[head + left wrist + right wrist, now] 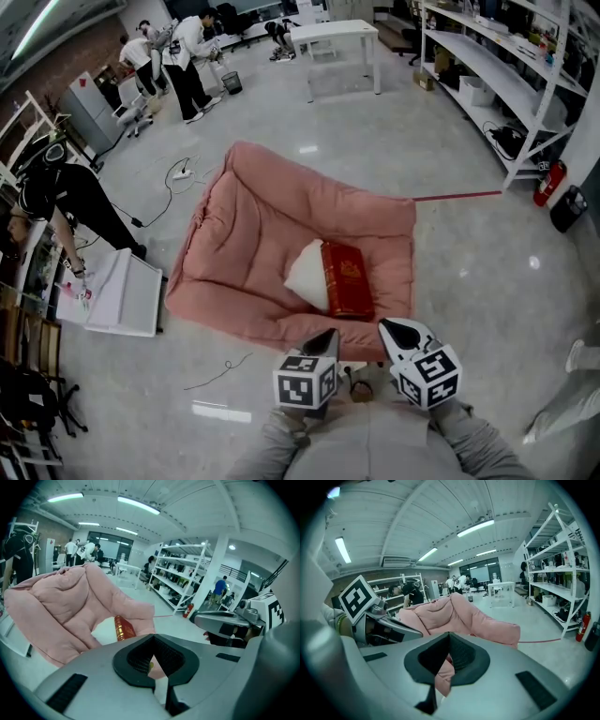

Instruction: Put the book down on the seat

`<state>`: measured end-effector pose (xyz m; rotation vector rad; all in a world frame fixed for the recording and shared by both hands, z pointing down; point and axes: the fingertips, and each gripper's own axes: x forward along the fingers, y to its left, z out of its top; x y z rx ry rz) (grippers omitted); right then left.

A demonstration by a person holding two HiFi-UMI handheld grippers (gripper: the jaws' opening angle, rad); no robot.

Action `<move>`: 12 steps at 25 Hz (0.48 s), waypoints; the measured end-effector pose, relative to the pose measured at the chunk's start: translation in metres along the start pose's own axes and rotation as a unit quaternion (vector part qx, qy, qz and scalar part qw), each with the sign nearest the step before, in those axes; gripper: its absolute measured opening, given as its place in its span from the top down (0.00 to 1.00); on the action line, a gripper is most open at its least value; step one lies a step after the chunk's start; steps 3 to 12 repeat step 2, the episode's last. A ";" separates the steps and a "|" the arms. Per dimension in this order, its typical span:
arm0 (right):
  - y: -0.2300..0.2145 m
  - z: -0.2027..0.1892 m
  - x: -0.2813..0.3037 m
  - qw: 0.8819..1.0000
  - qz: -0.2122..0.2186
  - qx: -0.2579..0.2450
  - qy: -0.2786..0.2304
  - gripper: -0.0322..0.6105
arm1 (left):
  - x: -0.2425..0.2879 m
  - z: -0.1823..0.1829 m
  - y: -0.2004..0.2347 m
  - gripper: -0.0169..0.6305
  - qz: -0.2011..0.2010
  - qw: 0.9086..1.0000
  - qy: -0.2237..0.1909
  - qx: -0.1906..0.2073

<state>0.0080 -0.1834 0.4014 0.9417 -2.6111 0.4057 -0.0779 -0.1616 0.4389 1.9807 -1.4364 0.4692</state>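
Book (346,279) lies cover up on the seat (253,216), touching a white pillow (307,274) at its 9 o'clock. Left gripper (326,337) and right gripper (391,328) are both closed and empty, at the seat's 6 o'clock edge. Judgement: placement looks done. Draw the 2 grippers straight back toward 6 o'clock, without brushing the seat.
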 end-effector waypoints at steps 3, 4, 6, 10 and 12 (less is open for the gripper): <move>0.000 0.000 0.001 1.000 0.000 -0.001 -0.001 0.94 | 0.000 0.000 0.001 0.96 0.000 1.000 0.000 0.000; 0.000 0.000 0.001 1.000 0.000 -0.001 -0.001 0.94 | 0.000 0.000 0.001 0.96 0.000 1.000 0.000 0.000; 0.000 0.000 0.001 1.000 0.000 -0.001 -0.001 0.94 | 0.000 0.000 0.001 0.96 0.000 1.000 0.000 0.000; 0.000 0.000 0.001 1.000 0.000 -0.001 -0.001 0.94 | 0.000 0.000 0.001 0.96 0.000 1.000 0.000 0.000; 0.000 0.000 0.001 1.000 0.000 -0.001 -0.001 0.94 | 0.000 0.000 0.001 0.96 0.000 1.000 0.000 0.000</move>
